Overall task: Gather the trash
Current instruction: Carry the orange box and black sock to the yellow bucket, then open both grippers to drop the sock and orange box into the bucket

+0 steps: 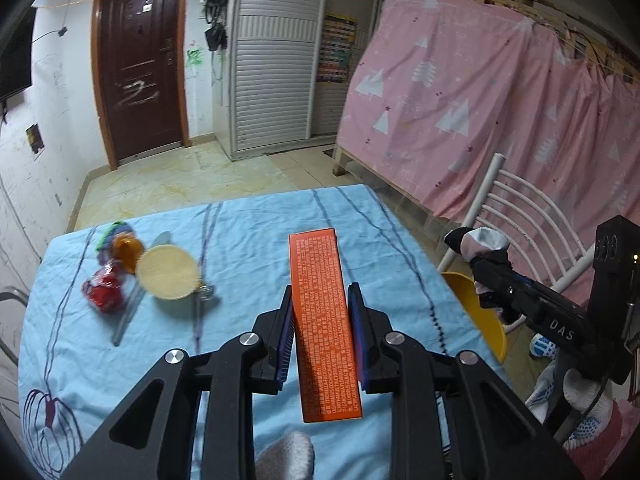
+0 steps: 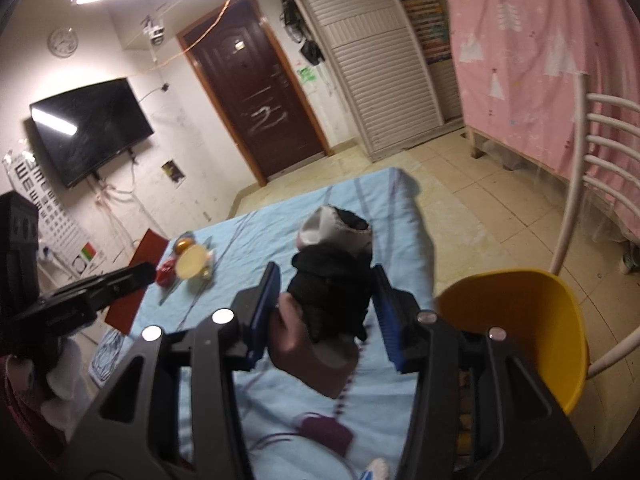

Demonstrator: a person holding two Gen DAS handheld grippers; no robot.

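Left wrist view shows my left gripper (image 1: 320,308) clamping the long orange printed carton (image 1: 323,320) above the blue-clothed table (image 1: 248,216), while my right gripper (image 2: 326,300) pinches the bundled black-and-white sock (image 2: 334,276), so I'd carry both over the yellow plastic bin (image 2: 520,320) before releasing.

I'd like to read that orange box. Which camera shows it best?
The left wrist view: the orange box fills the centre, clamped in the left gripper, print facing the lens. The right wrist view shows only its red edge.

Bin (image 2: 516,320) right of table (image 2: 280,224)
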